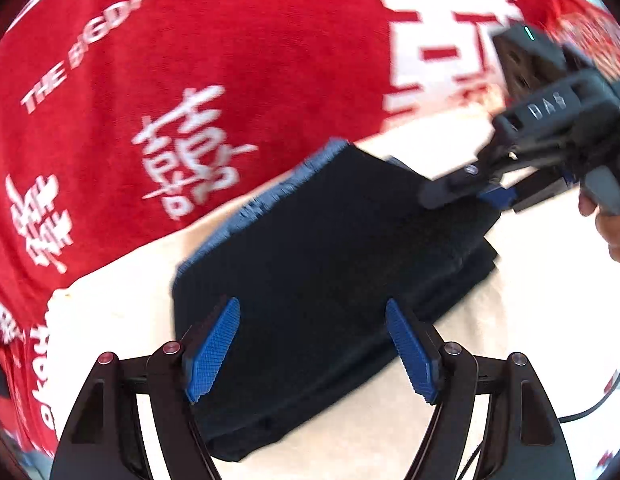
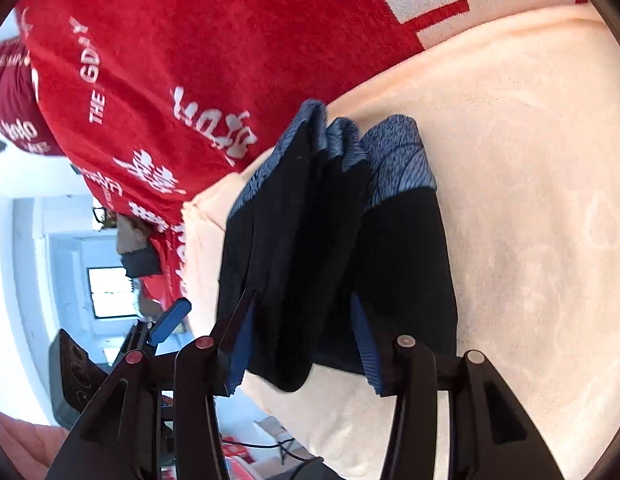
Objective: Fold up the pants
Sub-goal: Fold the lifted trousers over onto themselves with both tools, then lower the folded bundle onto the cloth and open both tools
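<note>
The dark pants [image 1: 330, 240] lie folded into a compact stack on a cream blanket [image 1: 121, 300], their blue-grey waistband [image 1: 269, 196] at the far edge. My left gripper [image 1: 312, 308] hovers open over the near end of the stack, blue pads apart and not pressing the cloth. My right gripper [image 1: 490, 196] is at the stack's right corner with its jaws parted. In the right wrist view the pants [image 2: 402, 248] show several layers and a waistband [image 2: 398, 156]. The right gripper [image 2: 303, 300] straddles a fold loosely, pads apart.
A red blanket [image 1: 189, 60] with white lettering covers the surface beyond the cream one [image 2: 530, 160]. A person's hand [image 1: 614, 236] holds the right gripper's handle. A dark cable [image 1: 590, 408] trails at the right. A blue pad [image 2: 171, 318] of the left gripper shows at lower left.
</note>
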Tool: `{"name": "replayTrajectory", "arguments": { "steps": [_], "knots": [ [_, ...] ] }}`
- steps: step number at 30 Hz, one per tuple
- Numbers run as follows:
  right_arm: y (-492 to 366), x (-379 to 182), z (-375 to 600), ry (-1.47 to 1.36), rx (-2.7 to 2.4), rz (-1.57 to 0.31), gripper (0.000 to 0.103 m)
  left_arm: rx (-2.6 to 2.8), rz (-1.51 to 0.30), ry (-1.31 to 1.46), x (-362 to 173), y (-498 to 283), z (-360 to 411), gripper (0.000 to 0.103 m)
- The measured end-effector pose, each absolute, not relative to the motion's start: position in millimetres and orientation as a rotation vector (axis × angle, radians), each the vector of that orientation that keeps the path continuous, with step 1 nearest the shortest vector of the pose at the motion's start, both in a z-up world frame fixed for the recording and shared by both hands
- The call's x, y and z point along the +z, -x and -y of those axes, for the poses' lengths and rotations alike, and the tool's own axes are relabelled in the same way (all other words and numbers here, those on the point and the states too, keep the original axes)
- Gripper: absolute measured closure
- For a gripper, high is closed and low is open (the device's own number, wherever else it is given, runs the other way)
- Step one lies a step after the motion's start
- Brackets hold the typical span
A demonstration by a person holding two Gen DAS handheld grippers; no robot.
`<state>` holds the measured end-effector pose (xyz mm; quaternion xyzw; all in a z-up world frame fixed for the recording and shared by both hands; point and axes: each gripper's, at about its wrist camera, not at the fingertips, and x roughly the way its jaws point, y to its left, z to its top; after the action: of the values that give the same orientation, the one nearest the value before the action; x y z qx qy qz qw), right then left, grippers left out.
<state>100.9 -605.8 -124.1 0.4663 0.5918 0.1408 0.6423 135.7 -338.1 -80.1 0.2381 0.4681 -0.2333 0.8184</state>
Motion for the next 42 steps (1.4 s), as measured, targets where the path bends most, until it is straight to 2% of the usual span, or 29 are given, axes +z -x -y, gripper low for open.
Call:
{"name": "replayTrajectory", "arguments": {
  "steps": [8, 9, 10, 13, 16, 20, 23, 26, 28, 29, 31, 32, 36, 37, 38, 39, 42],
  "knots": [
    [-102, -147, 597, -1.216, 0.356, -1.369, 0.051, -0.561, -1.040, -0.519, -93, -134, 342, 0.026],
    [-102, -150, 593, -1.199, 0.337, -1.405, 0.055, -0.561, -1.051, -0.490, -92, -133, 340, 0.026],
    [-101, -153, 590, -1.174, 0.319, -1.426, 0.074, -0.557, -1.056, -0.458, -88, -133, 338, 0.026],
    [-101, -143, 585, -1.103, 0.308, -1.414, 0.088, -0.501, -1.050, -0.374, -78, -145, 325, 0.026],
    [-101, -116, 581, -1.079, 0.352, -1.335, 0.090, -0.457, -1.086, -0.304, -78, -170, 314, 0.026],
    [-93, -93, 582, -1.014, 0.341, -1.306, 0.091, -0.470, -1.212, -0.285, -112, -187, 324, 0.026],
    [-84, -107, 590, -0.863, 0.202, -1.408, 0.092, -0.482, -1.262, -0.308, -142, -181, 339, 0.026],
    [-64, -132, 602, -0.967, 0.154, -1.455, 0.092, -0.452, -1.234, -0.294, -150, -173, 342, 0.026],
    [-53, -129, 608, -1.037, 0.153, -1.393, 0.090, -0.457, -1.236, -0.274, -149, -172, 339, 0.026],
    [-49, -128, 610, -1.069, 0.153, -1.366, 0.086, -0.464, -1.239, -0.259, -149, -172, 336, 0.026],
    [-48, -129, 613, -1.137, 0.160, -1.332, 0.048, -0.477, -1.242, -0.265, -149, -174, 335, 0.026],
    [-51, -128, 612, -1.145, 0.164, -1.317, 0.044, -0.478, -1.245, -0.270, -149, -174, 336, 0.026],
    [-74, -130, 595, -1.098, 0.248, -1.335, 0.045, -0.472, -1.250, -0.267, -148, -176, 336, 0.026],
    [-80, -134, 592, -1.072, 0.253, -1.366, 0.052, -0.472, -1.245, -0.268, -148, -175, 335, 0.026],
    [-81, -138, 590, -1.048, 0.253, -1.395, 0.065, -0.472, -1.242, -0.269, -148, -175, 335, 0.026],
    [-84, -145, 584, -1.040, 0.253, -1.429, 0.090, -0.470, -1.237, -0.270, -148, -175, 335, 0.026],
    [-82, -134, 581, -1.048, 0.289, -1.391, 0.097, -0.465, -1.243, -0.270, -147, -176, 337, 0.026]
  ]
}}
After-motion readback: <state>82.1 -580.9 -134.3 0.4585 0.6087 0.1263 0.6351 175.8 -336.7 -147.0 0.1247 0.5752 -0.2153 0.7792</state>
